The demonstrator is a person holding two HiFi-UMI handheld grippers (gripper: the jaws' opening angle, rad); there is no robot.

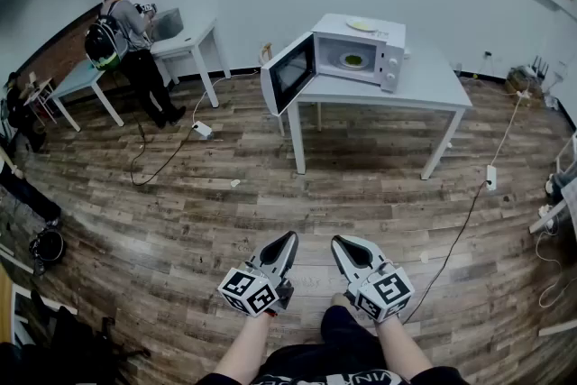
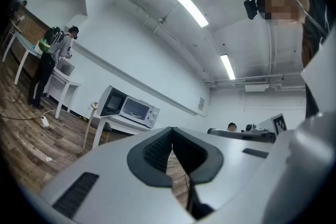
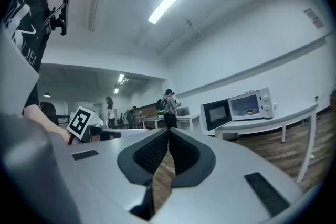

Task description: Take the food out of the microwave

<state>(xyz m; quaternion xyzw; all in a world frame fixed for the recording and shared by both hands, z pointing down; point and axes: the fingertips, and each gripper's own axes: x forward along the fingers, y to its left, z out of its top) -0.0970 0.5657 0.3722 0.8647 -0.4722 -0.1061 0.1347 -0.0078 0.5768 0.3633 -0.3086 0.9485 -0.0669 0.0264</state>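
Presumably, with left gripper (image 1: 288, 237) and right gripper (image 1: 338, 242) both closed on nothing, I judged the food plate (image 1: 353, 60) in the microwave (image 1: 390, 59) rigid, light and slippery, best gripped at its near rim.

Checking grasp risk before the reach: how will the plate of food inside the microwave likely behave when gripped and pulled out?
The plate looks shallow and rigid, so a pinch on its rim will probably let it tilt. Its pale, smooth-looking surface suggests something slippery and perhaps breakable. The green food lies low on it and may slide if the plate tips.
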